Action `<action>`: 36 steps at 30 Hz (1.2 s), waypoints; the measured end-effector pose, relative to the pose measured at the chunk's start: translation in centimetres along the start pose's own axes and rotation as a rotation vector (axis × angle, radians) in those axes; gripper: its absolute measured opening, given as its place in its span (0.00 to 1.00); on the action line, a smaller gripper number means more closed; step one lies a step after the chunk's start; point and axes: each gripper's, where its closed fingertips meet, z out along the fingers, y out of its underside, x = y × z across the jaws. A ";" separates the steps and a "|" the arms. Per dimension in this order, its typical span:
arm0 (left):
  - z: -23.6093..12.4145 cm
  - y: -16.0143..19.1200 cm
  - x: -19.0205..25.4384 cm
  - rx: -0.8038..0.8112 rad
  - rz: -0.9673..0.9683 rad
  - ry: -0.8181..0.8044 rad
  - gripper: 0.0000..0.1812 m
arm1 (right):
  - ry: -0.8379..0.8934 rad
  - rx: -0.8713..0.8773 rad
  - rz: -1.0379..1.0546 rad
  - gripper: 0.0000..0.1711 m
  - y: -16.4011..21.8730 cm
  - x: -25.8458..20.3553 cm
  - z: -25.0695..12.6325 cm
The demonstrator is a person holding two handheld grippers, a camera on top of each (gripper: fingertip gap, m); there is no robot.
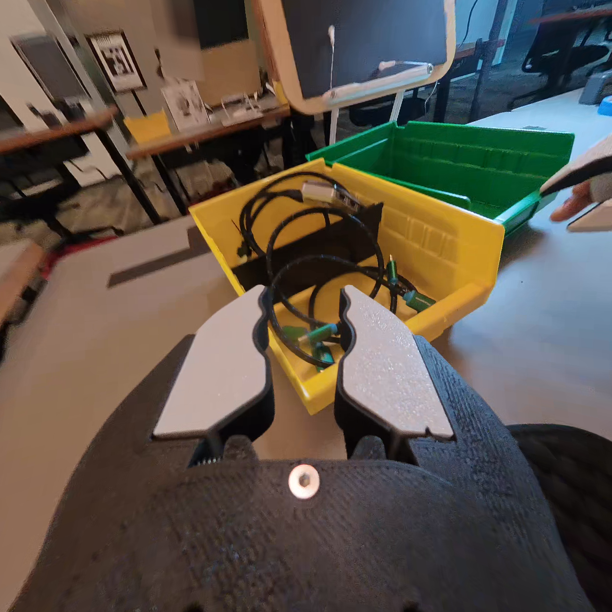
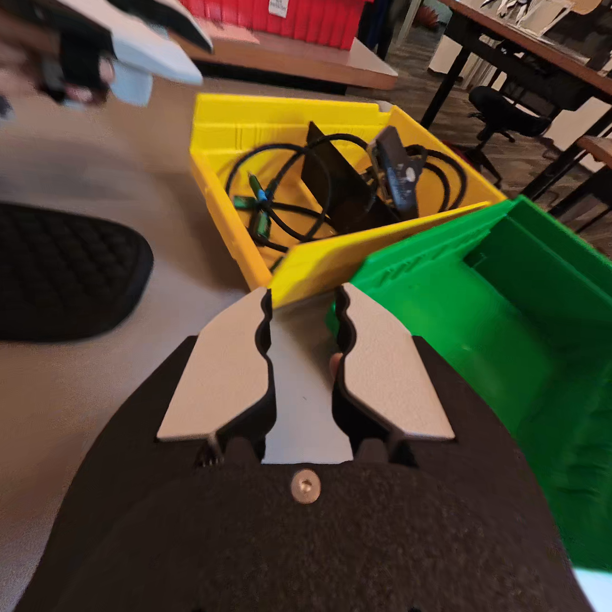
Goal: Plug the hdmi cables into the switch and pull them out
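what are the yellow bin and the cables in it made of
Yellow bin: looks like rigid moulded plastic, semi-gloss, with ribbed walls and a thick rim. Cables: black, faintly textured jacket, maybe braided or rubber; blur leaves it open. Plugs have green, likely plastic, housings.

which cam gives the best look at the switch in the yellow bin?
Right wrist view. The switch stands propped on end against the black divider in the yellow bin, its long face toward the camera, slightly blurred. In the left wrist view the switch is farther off at the bin's back, smaller, showing mostly one grey end.
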 end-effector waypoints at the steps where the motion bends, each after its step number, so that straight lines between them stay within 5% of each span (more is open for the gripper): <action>1: -0.2 -0.7 0.1 0.000 0.053 -0.014 0.22 | 0.004 -0.032 -0.043 0.22 0.4 1.1 -1.0; 4: 0.4 -1.4 2.8 -0.070 0.231 0.069 0.24 | 0.038 -0.234 -0.189 0.30 3.6 5.1 -2.4; 12: 4.5 5.0 8.9 -0.477 0.594 0.314 0.30 | 0.001 -0.533 -0.373 0.37 9.6 8.7 0.8; 24: 6.6 9.3 9.3 -0.629 0.698 0.412 0.24 | -0.023 -0.579 -0.409 0.24 11.4 7.9 2.0; 29: 7.2 9.5 9.6 -0.569 0.650 0.384 0.26 | 0.037 -0.594 -0.378 0.21 12.3 7.3 -0.5; 36: 6.5 9.4 10.7 -0.557 0.682 0.332 0.22 | 0.146 -0.567 -0.250 0.21 14.8 5.0 -9.2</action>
